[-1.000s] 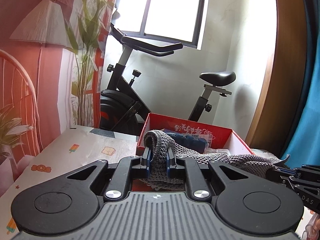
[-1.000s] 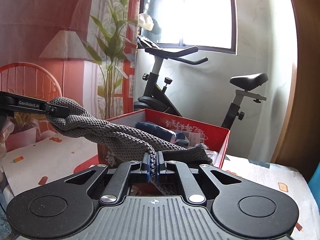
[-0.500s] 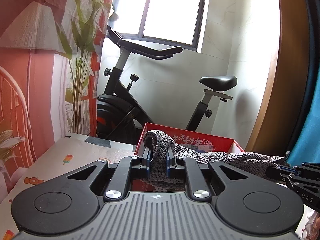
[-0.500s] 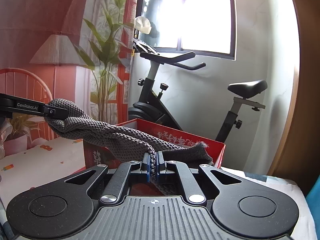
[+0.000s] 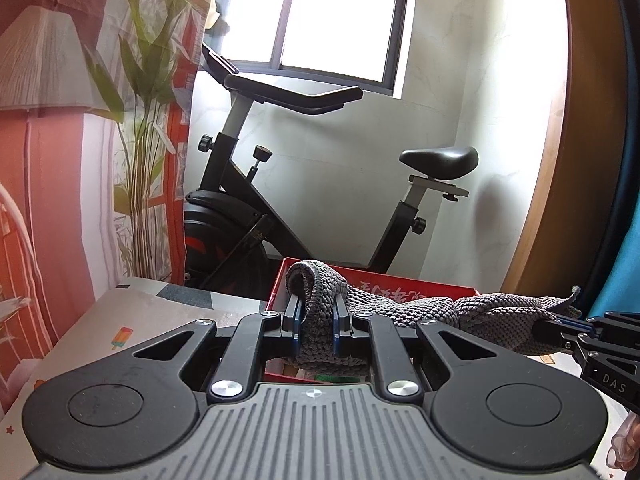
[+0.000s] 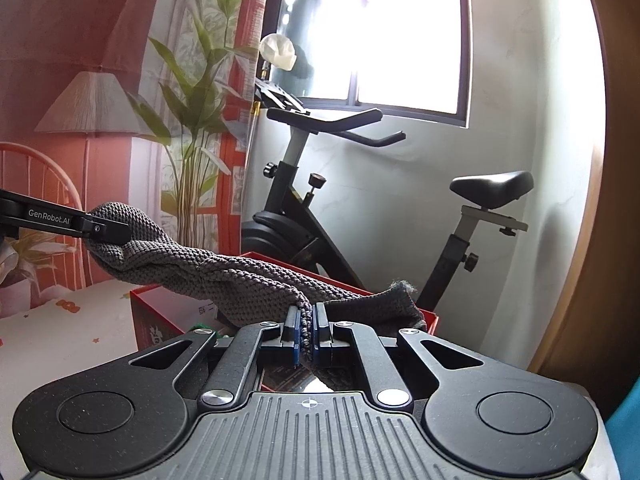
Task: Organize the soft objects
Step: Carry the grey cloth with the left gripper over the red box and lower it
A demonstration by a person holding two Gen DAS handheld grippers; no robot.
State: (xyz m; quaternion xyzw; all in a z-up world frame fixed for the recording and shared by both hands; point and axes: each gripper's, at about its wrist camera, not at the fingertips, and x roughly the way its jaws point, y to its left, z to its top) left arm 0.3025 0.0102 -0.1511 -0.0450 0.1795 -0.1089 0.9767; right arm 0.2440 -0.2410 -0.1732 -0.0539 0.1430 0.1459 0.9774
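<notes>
A grey knitted cloth (image 5: pixel 400 308) is stretched in the air between both grippers, above a red box (image 5: pixel 400 282). My left gripper (image 5: pixel 316 320) is shut on one bunched end of it. My right gripper (image 6: pixel 306 330) is shut on the other end (image 6: pixel 248 280). In the left wrist view the right gripper (image 5: pixel 568 330) comes in at the right edge. In the right wrist view the left gripper (image 6: pixel 104 232) comes in from the left. The red box (image 6: pixel 160 312) sits under the cloth; its contents are mostly hidden.
A black exercise bike (image 5: pixel 256 216) stands behind the box by the window wall. A printed curtain with plant and lamp pictures (image 5: pixel 80 120) hangs at the left. The box rests on a light patterned surface (image 5: pixel 120 328). A wooden door frame (image 5: pixel 560 200) is at the right.
Both grippers have risen with the cloth held taut between them; the box now sits lower in both views and its inside is less visible.
</notes>
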